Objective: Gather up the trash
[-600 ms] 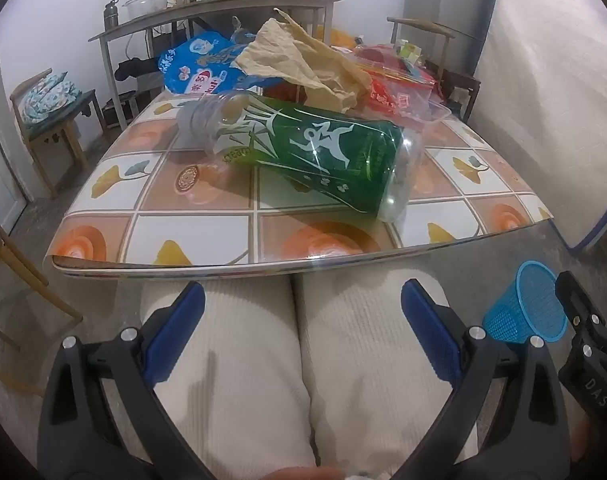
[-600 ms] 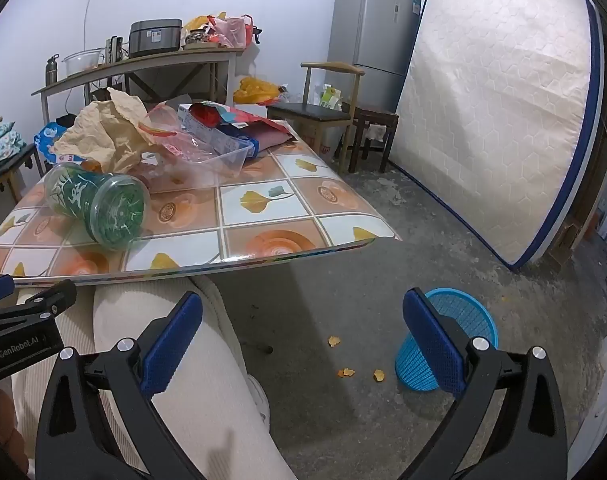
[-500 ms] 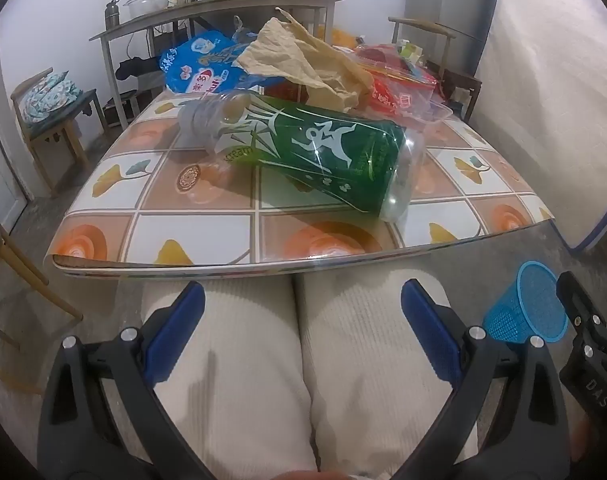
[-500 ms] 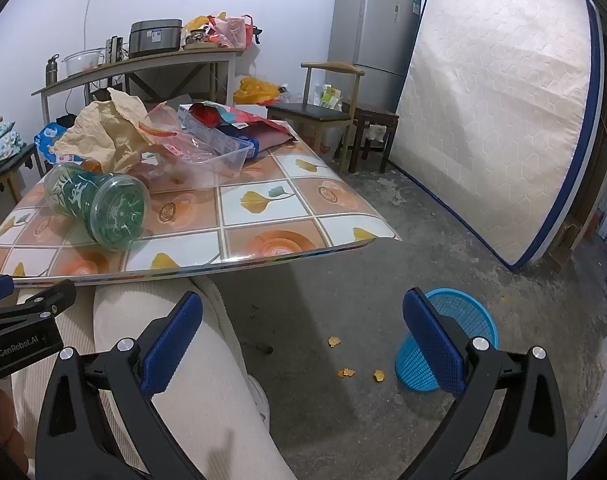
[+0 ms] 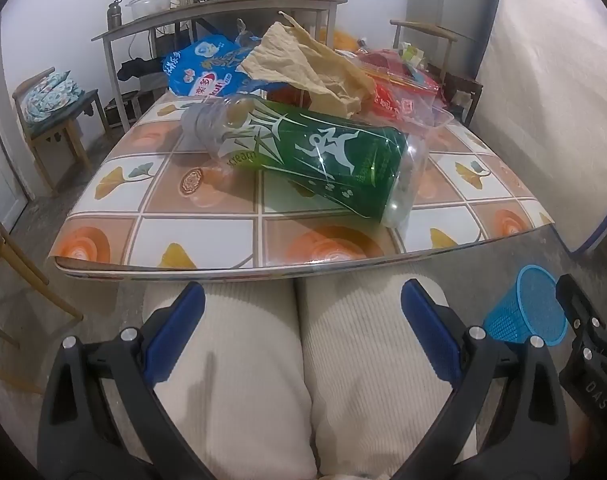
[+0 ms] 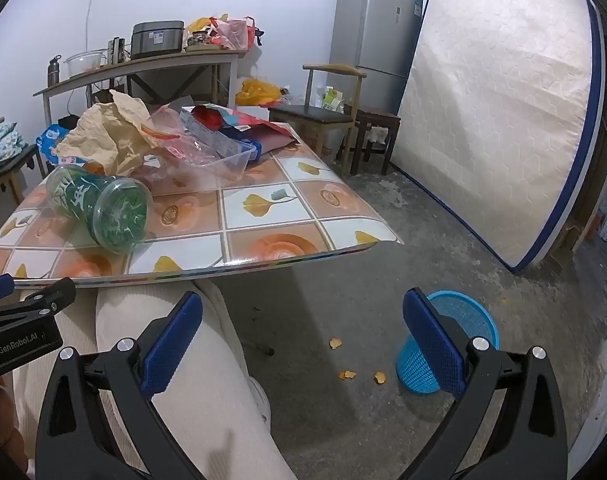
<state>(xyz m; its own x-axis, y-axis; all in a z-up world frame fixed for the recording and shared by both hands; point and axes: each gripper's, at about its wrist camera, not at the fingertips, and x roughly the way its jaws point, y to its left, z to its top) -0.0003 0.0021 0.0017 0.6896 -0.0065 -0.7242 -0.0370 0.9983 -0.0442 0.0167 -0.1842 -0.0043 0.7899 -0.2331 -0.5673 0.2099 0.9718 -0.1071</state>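
pre-grasp: left gripper (image 5: 301, 318) and right gripper (image 6: 301, 320) both gape empty over the lap, green bottle (image 5: 315, 156) lying on table (image 5: 163, 240); next likely reach it, then blue bin (image 6: 447, 344).

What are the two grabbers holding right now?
Nothing. The left gripper and right gripper are both open and empty. The bottle lies untouched on the table.

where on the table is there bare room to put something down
Free: the near strip of table between its front edge and the green bottle, and the right-hand corner beside the clear plastic tray. Crowded: the far half, piled with crumpled paper, a blue packet and wrappers.
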